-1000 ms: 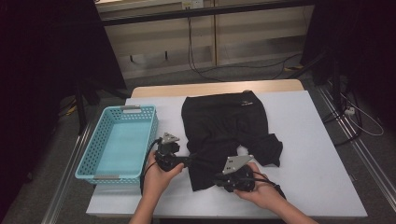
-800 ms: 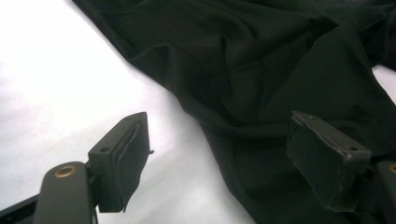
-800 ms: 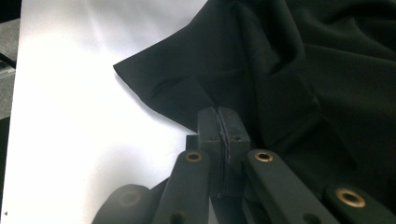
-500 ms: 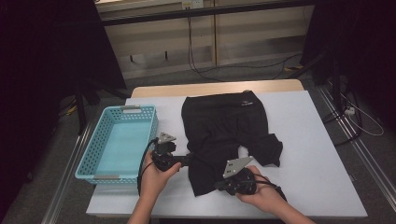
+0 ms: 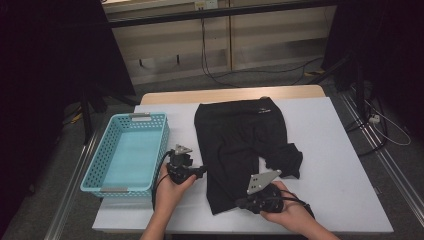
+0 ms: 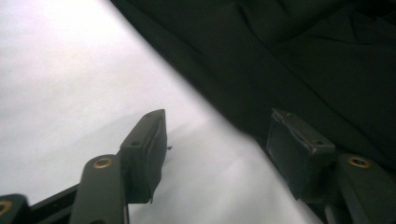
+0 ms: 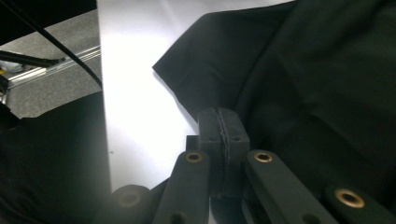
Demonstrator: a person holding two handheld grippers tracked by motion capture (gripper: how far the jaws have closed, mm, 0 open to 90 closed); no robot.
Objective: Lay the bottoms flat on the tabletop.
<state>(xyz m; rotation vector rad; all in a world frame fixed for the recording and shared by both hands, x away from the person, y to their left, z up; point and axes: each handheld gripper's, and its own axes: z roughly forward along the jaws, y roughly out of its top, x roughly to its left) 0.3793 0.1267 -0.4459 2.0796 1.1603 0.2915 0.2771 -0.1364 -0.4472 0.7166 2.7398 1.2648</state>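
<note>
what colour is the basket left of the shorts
Light blue, almost turquoise: the basket shows best in the high view, beside the black shorts.

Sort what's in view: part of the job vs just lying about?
In the job:
shorts
left claw, open at the shorts' edge
right claw, shut at the hem
table

Lying about:
basket
floor cables

No text can be read anywhere. The black shorts (image 5: 240,145) bear a small pale mark near the waistband, at about one o'clock, too small to make out.
</note>
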